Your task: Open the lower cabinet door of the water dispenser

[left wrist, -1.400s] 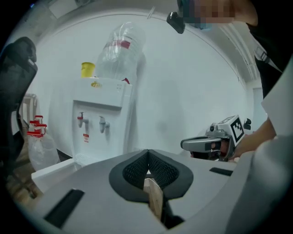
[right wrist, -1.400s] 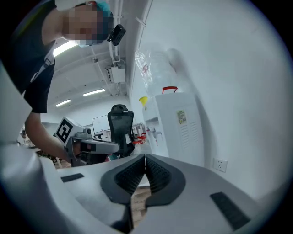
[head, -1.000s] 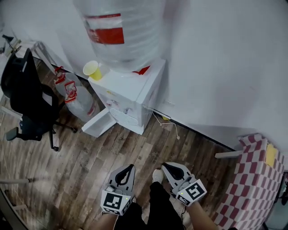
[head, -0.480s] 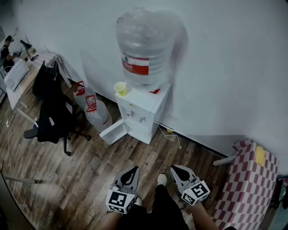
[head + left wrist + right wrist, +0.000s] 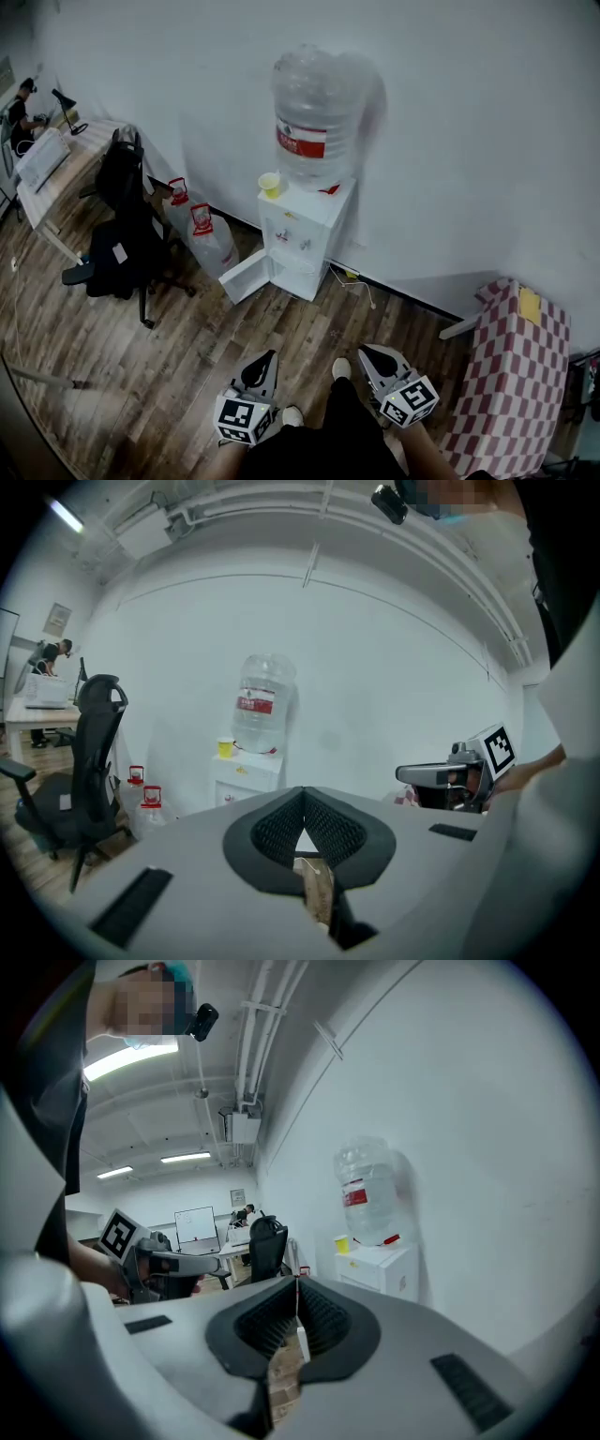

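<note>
left tool [image 5: 265, 361]: ribbed jaws pressed together | right tool [image 5: 369, 354]: likewise | boxy white dispenser [image 5: 306, 228]: flat lower door [image 5: 246, 276] swung open

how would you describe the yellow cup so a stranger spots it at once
Find the white water dispenser against the wall, topped by a big clear bottle with a red label. On its top, left of the bottle in the head view, stands a small yellow cup, the only yellow thing there.
</note>
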A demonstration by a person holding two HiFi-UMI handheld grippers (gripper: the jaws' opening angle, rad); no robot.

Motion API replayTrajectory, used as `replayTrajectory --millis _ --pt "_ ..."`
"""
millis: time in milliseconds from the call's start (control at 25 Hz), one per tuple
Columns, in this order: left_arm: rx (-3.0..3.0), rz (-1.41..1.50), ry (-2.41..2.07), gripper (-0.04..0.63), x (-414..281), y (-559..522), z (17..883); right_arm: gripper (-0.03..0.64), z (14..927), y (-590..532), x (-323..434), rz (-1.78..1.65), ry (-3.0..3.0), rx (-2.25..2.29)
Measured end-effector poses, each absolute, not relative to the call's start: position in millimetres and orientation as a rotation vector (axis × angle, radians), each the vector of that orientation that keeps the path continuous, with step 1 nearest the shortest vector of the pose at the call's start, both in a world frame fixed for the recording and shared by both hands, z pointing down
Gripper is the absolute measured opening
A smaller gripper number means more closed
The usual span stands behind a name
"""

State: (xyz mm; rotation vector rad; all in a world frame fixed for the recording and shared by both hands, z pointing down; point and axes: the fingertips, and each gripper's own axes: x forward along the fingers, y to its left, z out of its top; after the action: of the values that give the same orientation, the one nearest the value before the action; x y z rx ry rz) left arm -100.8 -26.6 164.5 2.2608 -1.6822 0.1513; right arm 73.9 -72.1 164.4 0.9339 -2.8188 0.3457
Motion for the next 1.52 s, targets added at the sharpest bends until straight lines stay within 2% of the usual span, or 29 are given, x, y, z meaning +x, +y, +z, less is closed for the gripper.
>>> replayTrajectory --millis 280,480,840,1520 --pt "2.192 0.139 -1.672 0.014 -116.9 11.8 173.0 0.023 149.1 -34.7 78.2 0.374 -2.818 1.015" --pt "2.221 0.128 -1.633 0.014 -100.2 20.9 174.9 0.023 141.9 -17.6 90.1 0.366 -2.814 1.04" --pt "2.326 0.14 -1.618 0.014 -51.5 38.6 155.4 0.024 138.9 33.8 120.9 0.391 -2.84 1.029" --pt "2.329 0.21 -1.597 0.014 62.4 189.7 145.5 0.023 135.5 184.4 211.0 0.434 -2.913 1.01"
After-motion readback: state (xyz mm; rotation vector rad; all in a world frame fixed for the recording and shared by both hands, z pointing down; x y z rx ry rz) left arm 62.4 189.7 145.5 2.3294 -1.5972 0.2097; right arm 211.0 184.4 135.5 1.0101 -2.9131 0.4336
